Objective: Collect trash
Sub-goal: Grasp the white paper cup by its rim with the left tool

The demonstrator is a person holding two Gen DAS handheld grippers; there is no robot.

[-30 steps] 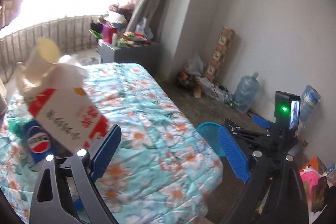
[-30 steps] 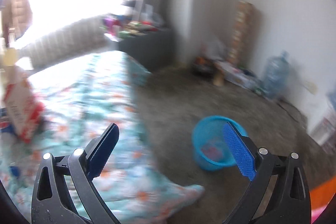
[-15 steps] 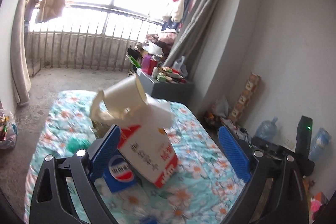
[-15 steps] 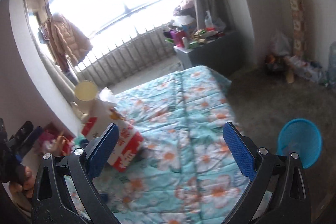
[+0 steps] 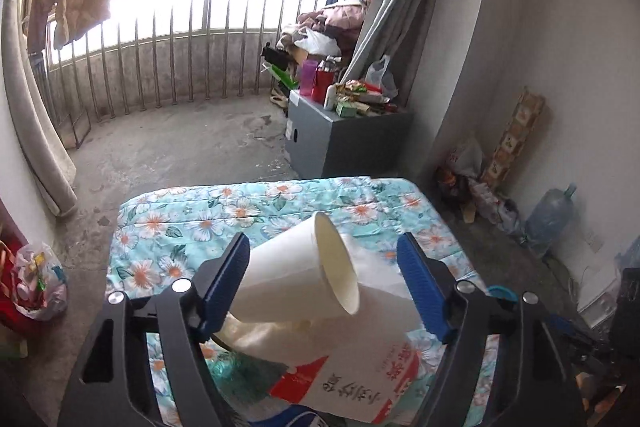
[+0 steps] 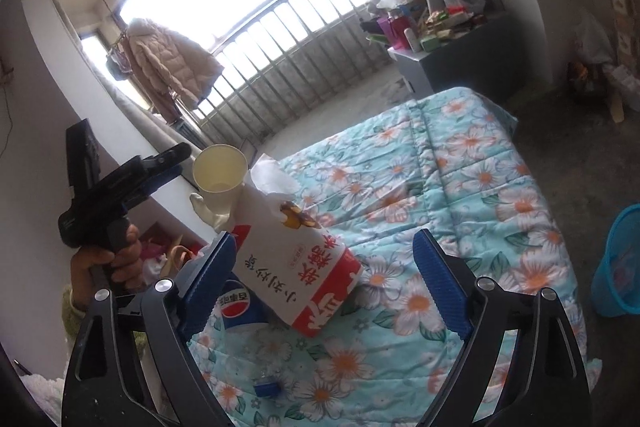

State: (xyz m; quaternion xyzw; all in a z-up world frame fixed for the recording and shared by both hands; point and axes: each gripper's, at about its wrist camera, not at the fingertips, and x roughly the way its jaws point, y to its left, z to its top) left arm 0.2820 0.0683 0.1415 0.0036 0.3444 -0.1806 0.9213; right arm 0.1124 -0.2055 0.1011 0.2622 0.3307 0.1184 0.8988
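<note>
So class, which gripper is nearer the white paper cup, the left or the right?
Left. The left gripper has the paper cup between its open fingers, though contact is unclear. The right gripper is open lower down by the red-and-white carton, short of the cup.

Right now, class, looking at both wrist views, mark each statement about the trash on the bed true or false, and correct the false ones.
1. The white paper cup sits between the open fingers of the left hand-held gripper. True.
2. The right hand-held gripper is shut on the red-and-white paper bag. False: its fingers are open and hold nothing.
3. The blue plastic basket stands on the floral bedspread. False: it stands on the floor beside the bed.
4. A blue Pepsi can lies against the bag. True.
5. A small blue bottle cap lies on the bedspread. True.
</note>
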